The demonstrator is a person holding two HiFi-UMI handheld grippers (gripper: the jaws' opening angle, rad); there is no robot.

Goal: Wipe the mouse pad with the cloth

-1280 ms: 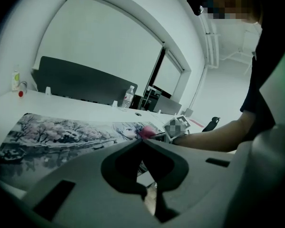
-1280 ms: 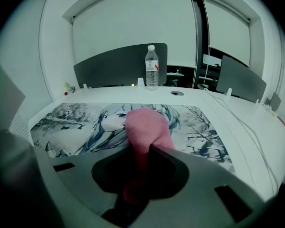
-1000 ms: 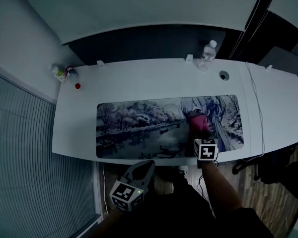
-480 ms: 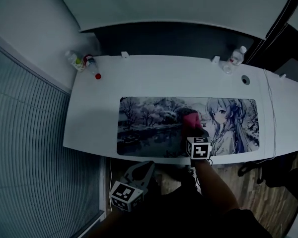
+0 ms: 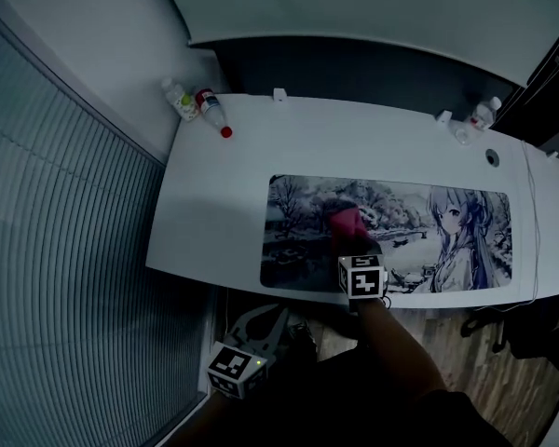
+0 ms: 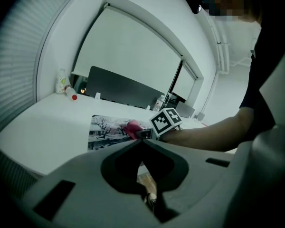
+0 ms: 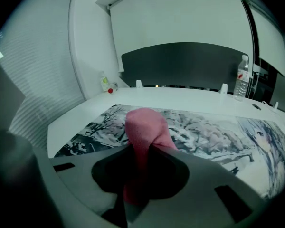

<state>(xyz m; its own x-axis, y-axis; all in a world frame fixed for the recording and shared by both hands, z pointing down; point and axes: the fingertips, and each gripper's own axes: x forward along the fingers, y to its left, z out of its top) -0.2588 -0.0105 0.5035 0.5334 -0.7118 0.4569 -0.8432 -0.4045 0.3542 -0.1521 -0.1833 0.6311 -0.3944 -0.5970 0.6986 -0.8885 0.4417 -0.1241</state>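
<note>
Leftward from the printed figure, the right gripper (image 5: 350,242) is sliding the pink cloth (image 5: 344,220) onto the mouse pad's (image 5: 419,250) trees in the head view. In the left gripper view, the left gripper (image 6: 141,144) is hanging off the tabletop (image 6: 42,122), jaws together and holding nothing. In the right gripper view, the jaws are pinching the cloth against the pad.

Cloth (image 7: 143,125): pink soft fabric, matt. Mouse pad (image 5: 401,214): printed top, smooth, matt. Desk (image 5: 224,203): white, smooth, faint sheen. Right gripper (image 7: 141,147) and left gripper (image 6: 141,139): grey moulded plastic, matt. Bottle (image 7: 241,82): clear glossy plastic. Floor (image 5: 475,361): wood planks. Blinds (image 5: 65,277): ribbed, matt.
</note>
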